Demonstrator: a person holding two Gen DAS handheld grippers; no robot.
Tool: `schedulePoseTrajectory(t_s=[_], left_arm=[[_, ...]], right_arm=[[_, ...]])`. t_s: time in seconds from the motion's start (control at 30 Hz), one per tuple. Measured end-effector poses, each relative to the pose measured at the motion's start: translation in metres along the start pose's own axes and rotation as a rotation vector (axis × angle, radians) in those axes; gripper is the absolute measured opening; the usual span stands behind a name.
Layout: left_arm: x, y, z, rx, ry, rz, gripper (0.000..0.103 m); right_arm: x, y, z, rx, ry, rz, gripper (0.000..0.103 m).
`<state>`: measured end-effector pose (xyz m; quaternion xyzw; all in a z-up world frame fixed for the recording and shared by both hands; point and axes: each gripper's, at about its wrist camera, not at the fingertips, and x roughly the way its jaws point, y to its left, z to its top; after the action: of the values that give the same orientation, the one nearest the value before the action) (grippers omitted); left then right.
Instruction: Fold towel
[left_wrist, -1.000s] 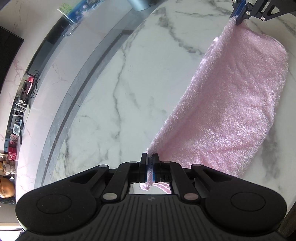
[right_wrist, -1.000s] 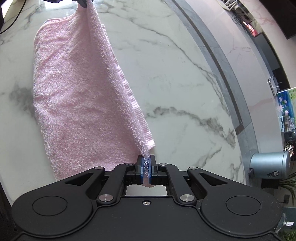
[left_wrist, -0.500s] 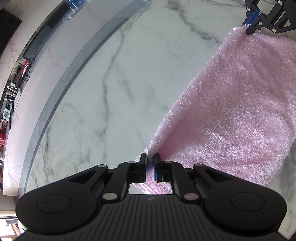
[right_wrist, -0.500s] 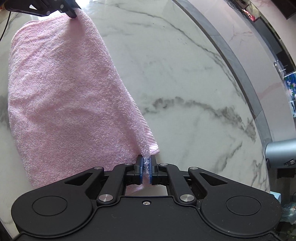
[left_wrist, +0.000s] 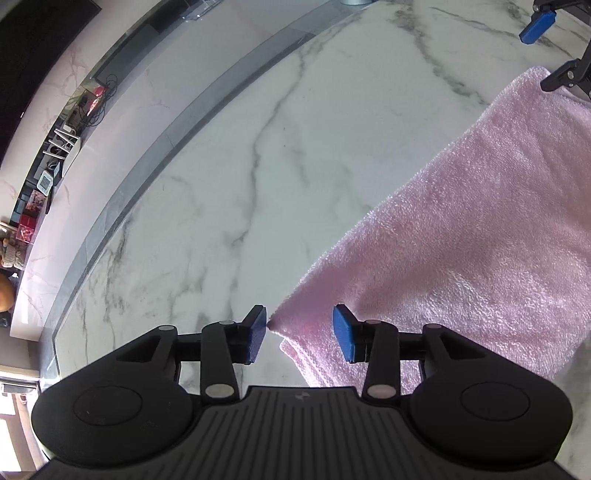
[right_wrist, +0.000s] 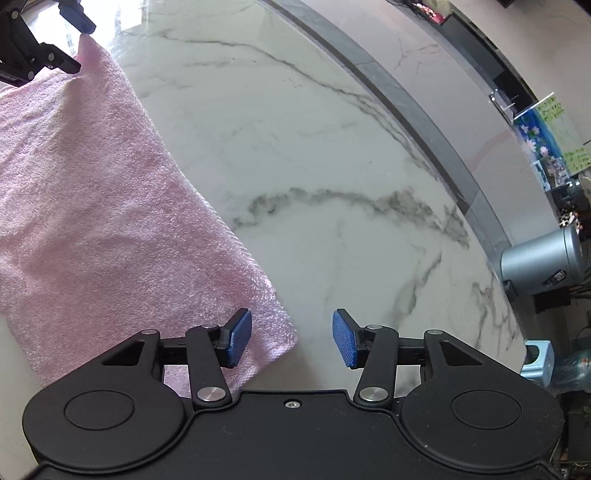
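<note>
Both your grippers have just been opening, and the pink towel (left_wrist: 461, 240) lies folded on the marble table (left_wrist: 221, 184), let go. Your left gripper (left_wrist: 299, 336) straddles one corner, pads clear of it; your right gripper (right_wrist: 291, 338) stands parted with the other corner just inside its left pad. The towel's long axis runs from one gripper straight to the other, so I'd judge the next fold brings the short ends together.
</note>
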<state>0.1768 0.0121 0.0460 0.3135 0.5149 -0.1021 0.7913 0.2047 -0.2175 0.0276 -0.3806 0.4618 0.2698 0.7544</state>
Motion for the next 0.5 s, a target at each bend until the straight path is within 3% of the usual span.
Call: schedulePoseTrajectory(t_s=[0.1,0.23,0.37,0.5], left_arm=[[-0.021,0.004,-0.005,-0.037,-0.025,0.008,0.044],[-0.058,0.004,-0.017,-0.085,-0.08,0.006,0.05],[-0.087,-0.004,-0.028,-0.143,-0.147,0.003,0.056],[-0.11,-0.013,-0.044,-0.237,-0.229,-0.04,0.067]], right_arm=[[-0.017,-0.002,0.0,0.041,-0.025,-0.01,0.052],[-0.049,0.002,-0.003,0.118,-0.089,-0.005,0.067],[-0.085,0.017,-0.013,0.176,-0.158,0.009,0.07],[-0.112,0.038,-0.027,0.242,-0.241,0.027,0.093]])
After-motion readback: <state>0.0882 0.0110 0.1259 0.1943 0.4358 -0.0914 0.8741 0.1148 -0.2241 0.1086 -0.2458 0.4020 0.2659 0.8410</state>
